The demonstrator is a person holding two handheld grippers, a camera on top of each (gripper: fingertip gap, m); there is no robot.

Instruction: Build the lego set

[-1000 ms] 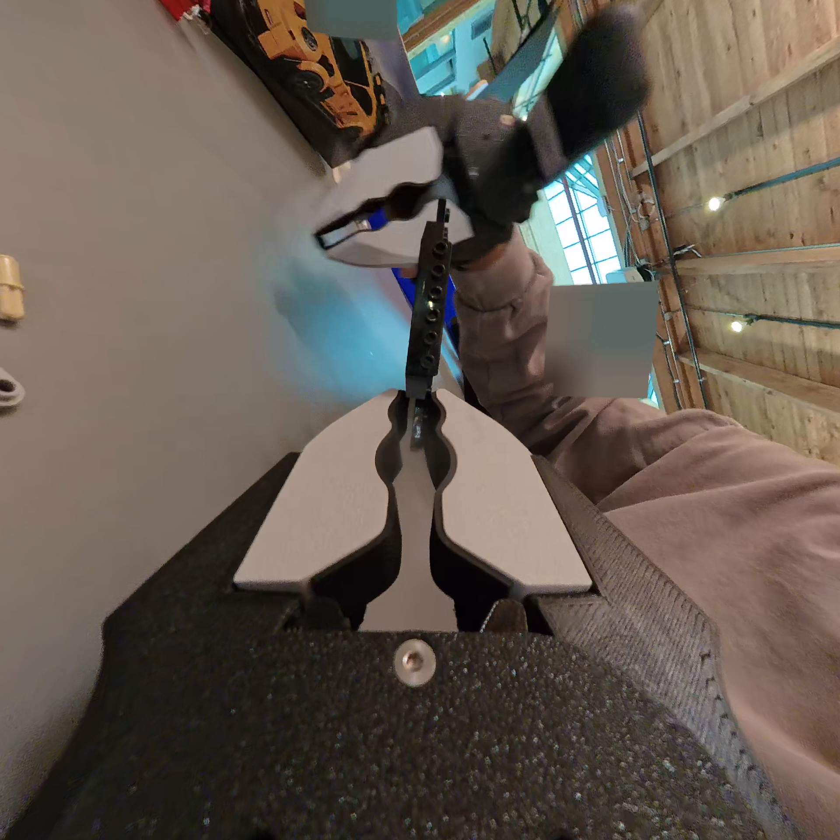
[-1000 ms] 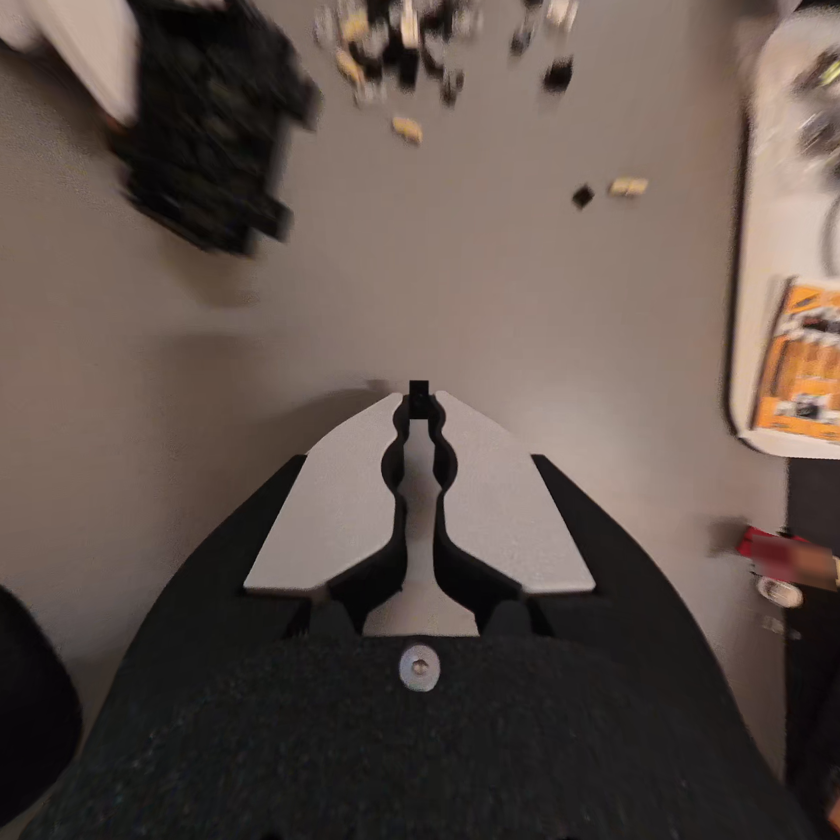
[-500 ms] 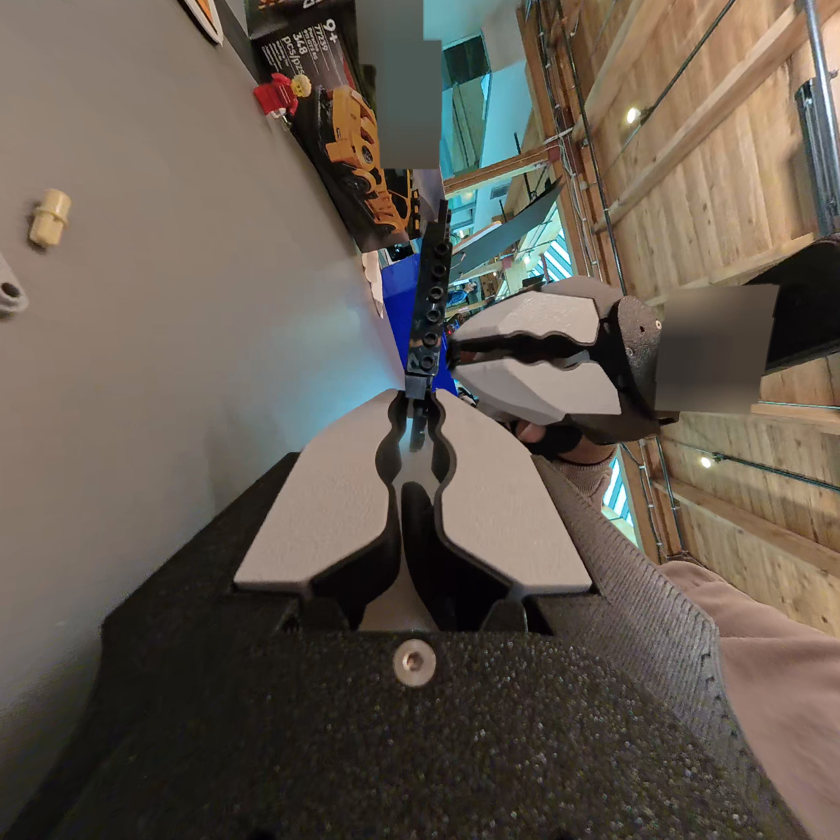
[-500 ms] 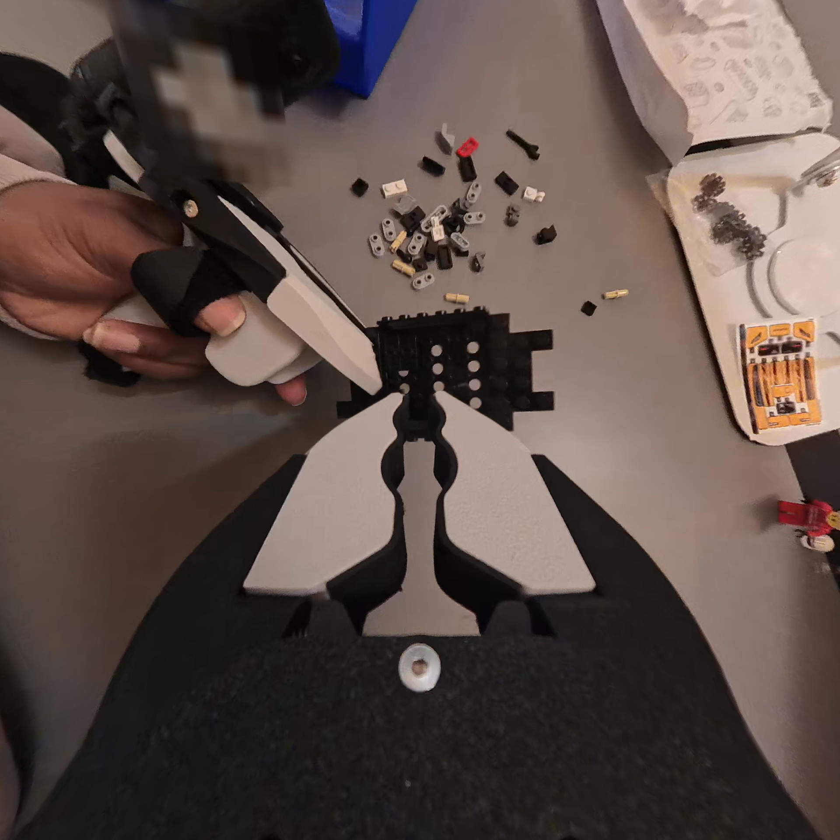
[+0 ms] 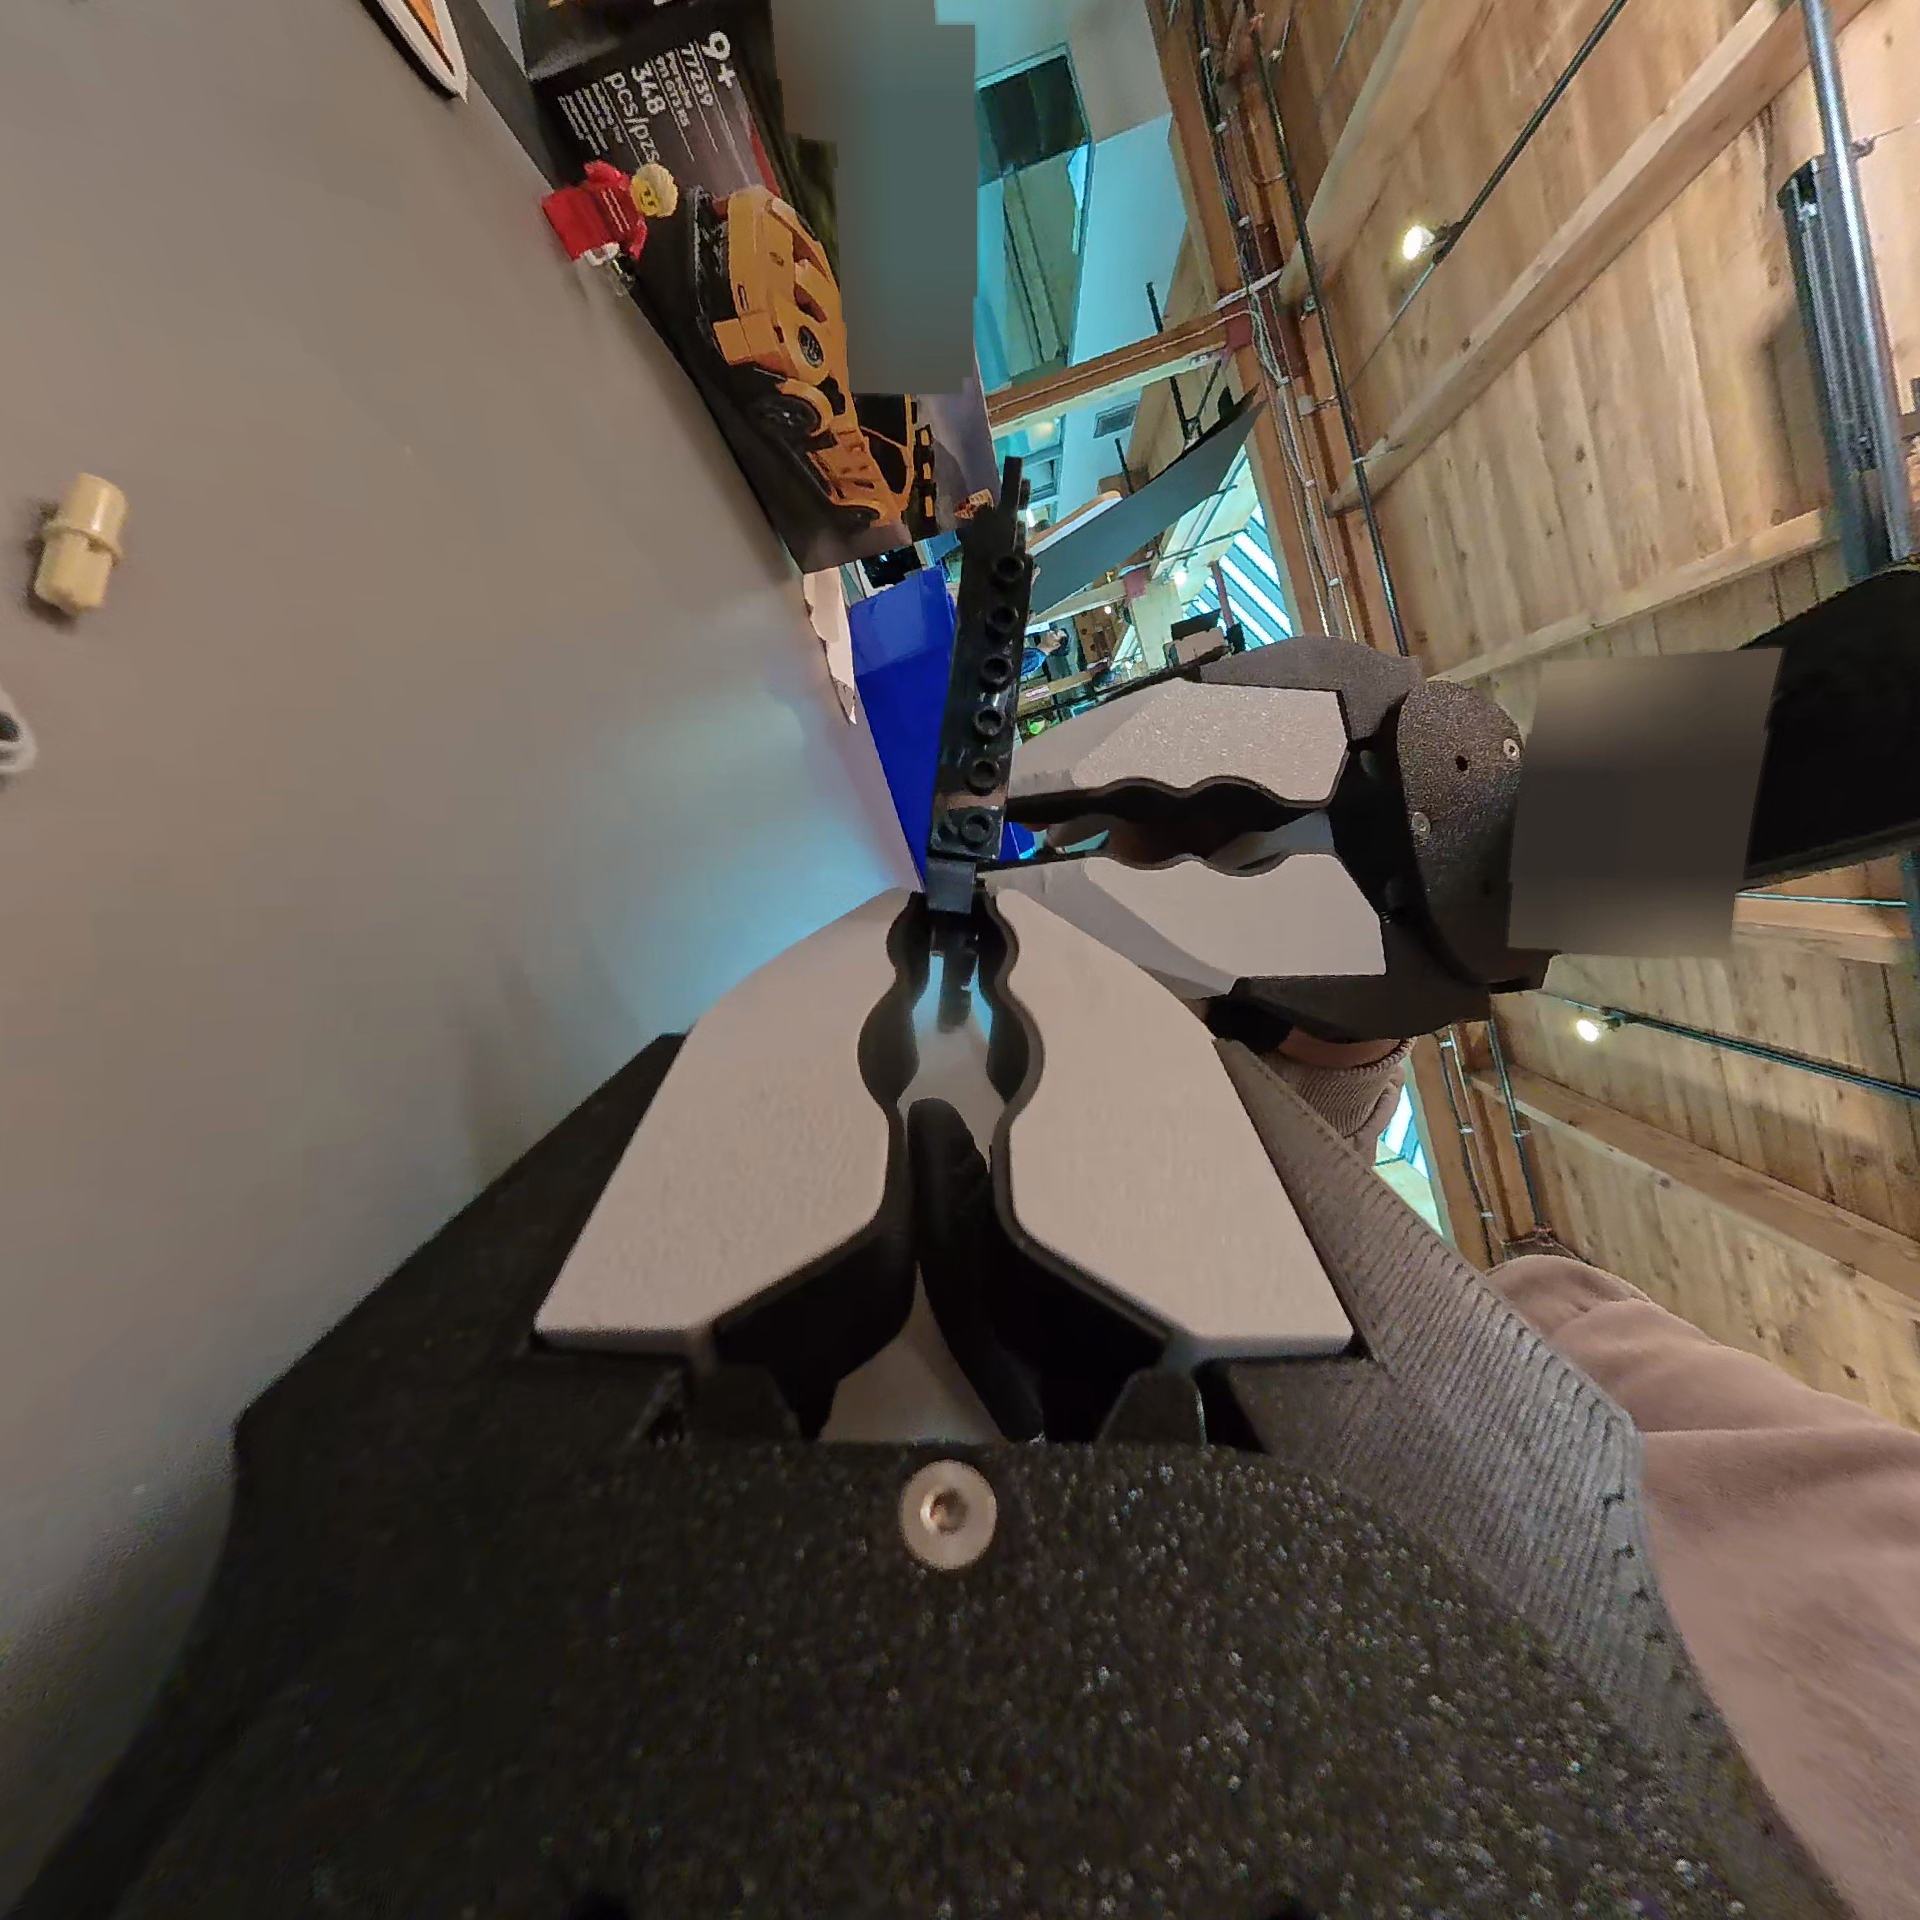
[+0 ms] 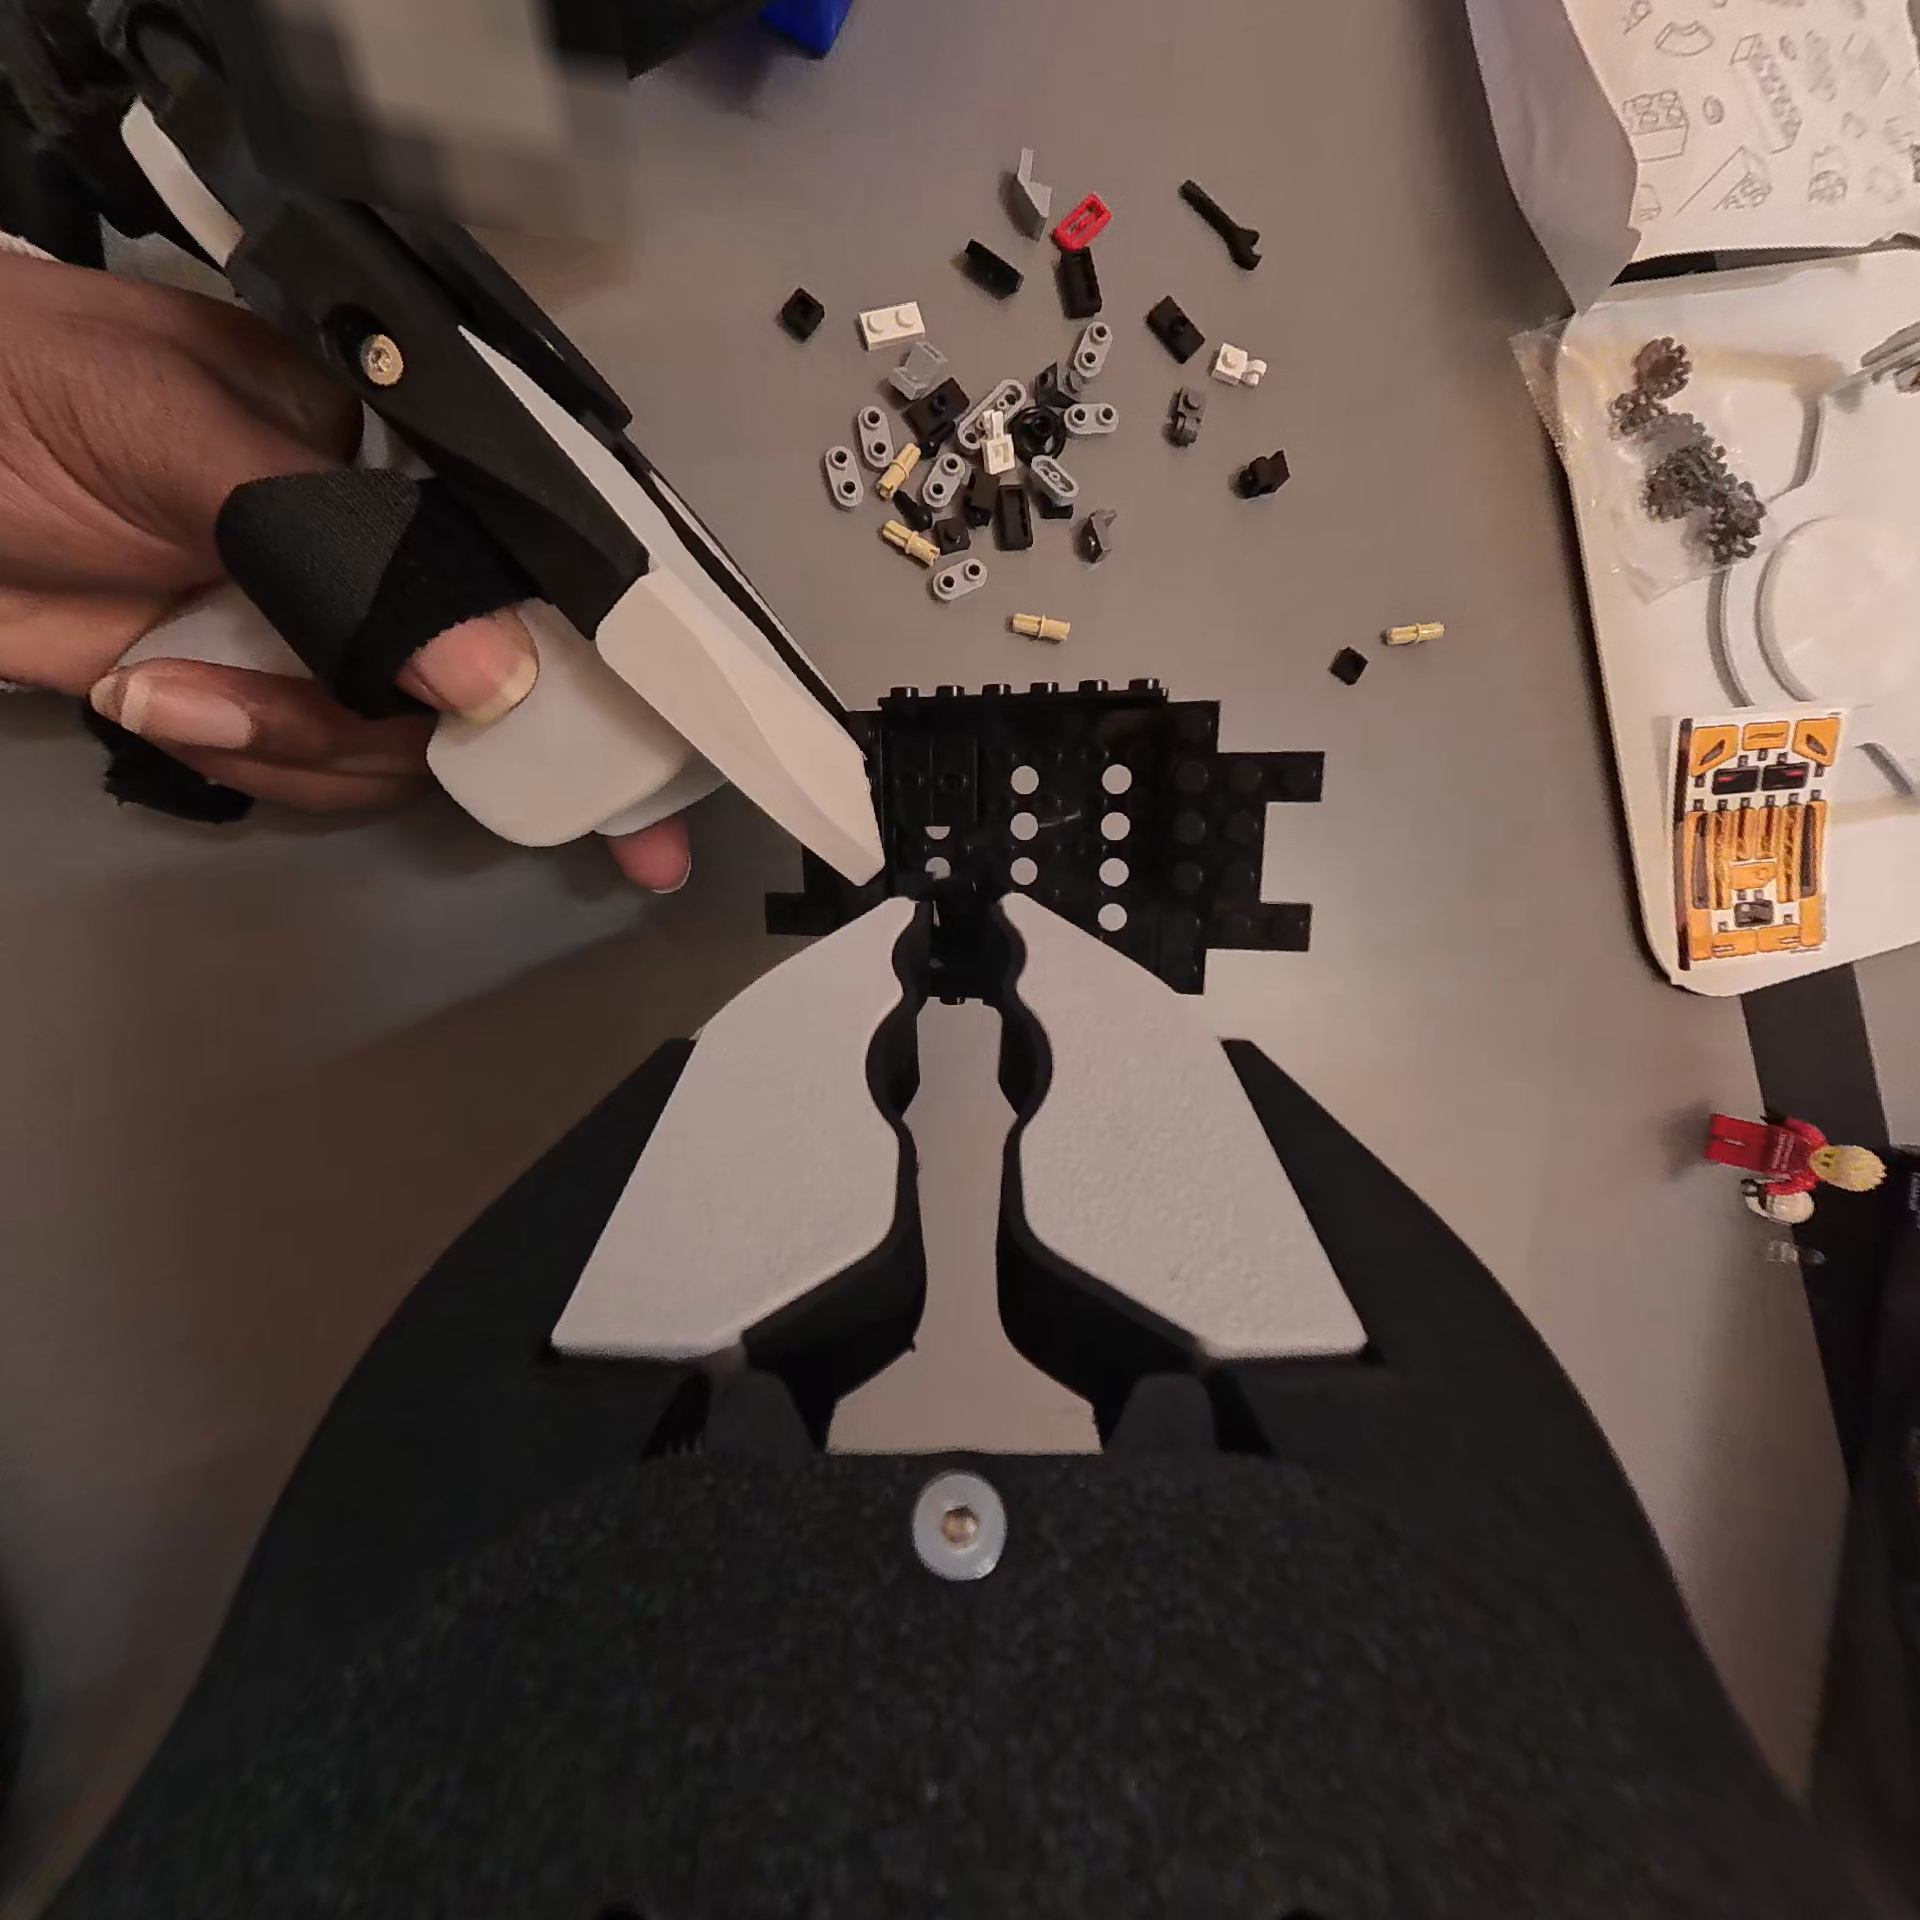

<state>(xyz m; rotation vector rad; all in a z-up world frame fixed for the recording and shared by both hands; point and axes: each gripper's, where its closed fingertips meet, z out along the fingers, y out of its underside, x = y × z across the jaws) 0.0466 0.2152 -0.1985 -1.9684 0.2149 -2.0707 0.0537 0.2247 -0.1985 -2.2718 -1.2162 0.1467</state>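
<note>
Black plates, studded and pierced with round holes, are making up the lego assembly [image 6: 1049, 831] that sits at the centre of the right wrist view, lifted clear of the grey bench [image 6: 312, 1039] as I am reading it. My left gripper [image 6: 868, 831] is coming in from the upper left of that frame with its fingers pinching the assembly's left edge; in the left wrist view the same assembly [image 5: 982, 707] is showing edge-on as a thin studded strip rising from between my closed fingertips. My right gripper [image 6: 961, 914] is pointing at the assembly's near edge, and its fingers are nearly together on a small dark piece [image 6: 961, 951] right against that edge. I cannot tell whether this piece is already seated or only touching.

As for progress, I am judging the build to be early: only a flat base is joined. A heap of loose pieces [image 6: 987, 447], grey, black, tan and one red, is waiting on the bench in the upper middle of the frame. Further right a bag of dark gear-like parts [image 6: 1683, 457] is lying on white packaging, an orange sticker sheet [image 6: 1751, 842] is lying unused just below it, and a red minifigure [image 6: 1787, 1169] is lying at the right edge, already put together. The printed instructions [image 6: 1714, 94] are occupying the upper right corner.
</note>
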